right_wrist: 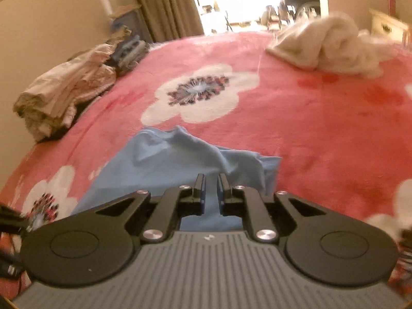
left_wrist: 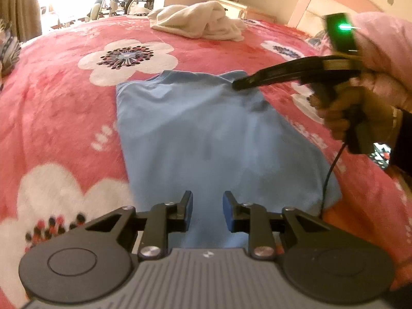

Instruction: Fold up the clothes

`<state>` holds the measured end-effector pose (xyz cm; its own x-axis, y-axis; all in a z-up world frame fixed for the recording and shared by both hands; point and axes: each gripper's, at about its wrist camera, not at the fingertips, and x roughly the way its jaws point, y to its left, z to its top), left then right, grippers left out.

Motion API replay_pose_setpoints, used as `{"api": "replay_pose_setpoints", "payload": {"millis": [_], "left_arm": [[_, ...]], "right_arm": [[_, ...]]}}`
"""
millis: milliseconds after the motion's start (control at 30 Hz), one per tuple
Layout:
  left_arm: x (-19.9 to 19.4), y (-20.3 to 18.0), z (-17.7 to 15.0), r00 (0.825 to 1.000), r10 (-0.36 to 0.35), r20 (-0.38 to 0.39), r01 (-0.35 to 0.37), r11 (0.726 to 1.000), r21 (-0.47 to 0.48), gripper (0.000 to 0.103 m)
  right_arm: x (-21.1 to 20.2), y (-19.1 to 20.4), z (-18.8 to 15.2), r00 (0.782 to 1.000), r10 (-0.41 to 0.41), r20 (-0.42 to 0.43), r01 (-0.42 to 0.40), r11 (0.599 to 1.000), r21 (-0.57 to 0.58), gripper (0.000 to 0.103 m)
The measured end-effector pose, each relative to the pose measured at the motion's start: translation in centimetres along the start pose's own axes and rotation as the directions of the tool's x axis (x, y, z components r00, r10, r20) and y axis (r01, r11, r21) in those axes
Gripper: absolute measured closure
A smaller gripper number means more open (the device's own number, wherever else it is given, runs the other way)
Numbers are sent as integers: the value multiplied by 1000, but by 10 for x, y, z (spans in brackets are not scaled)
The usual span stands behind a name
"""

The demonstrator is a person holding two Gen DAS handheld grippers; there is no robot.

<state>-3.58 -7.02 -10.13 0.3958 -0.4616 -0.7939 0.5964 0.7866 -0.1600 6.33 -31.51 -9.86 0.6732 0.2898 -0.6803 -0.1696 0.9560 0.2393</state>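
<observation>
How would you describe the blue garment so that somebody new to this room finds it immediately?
Start from the bed with the pink blanket printed with big white flowers. Near its front edge lies the light blue shirt, spread flat. The cream towel heap is far behind it and crumpled, and the clothes pile sits at the bed's side.

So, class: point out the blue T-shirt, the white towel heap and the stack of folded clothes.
blue T-shirt (left_wrist: 206,139): left wrist view, middle of its body.
white towel heap (left_wrist: 200,20): left wrist view, its top folds.
stack of folded clothes (right_wrist: 64,90): right wrist view, top layer.
</observation>
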Motion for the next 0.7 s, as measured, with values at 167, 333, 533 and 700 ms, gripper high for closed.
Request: {"api": "replay_pose_setpoints", "payload": {"millis": [167,333,533,700], "left_arm": [[14,-1,14,997,41,-67,-46,996,-82,75],[27,-8,20,989,95,-115,-105,991,-84,75],[27,-10,22,979,130,-154,-151,979,-134,74],[29,-14,24,974,154,-165,-176,977,-124,73]], "right_arm": [[-11,-31,6,992,-92,82,75,978,193,97],[-14,-3,3,997,44,66,-47,998,50,97],[-6,-13,9,985,-152,75,140,978,154,97],[-32,39,-4,997,66,49,-62,995,-84,91]]}}
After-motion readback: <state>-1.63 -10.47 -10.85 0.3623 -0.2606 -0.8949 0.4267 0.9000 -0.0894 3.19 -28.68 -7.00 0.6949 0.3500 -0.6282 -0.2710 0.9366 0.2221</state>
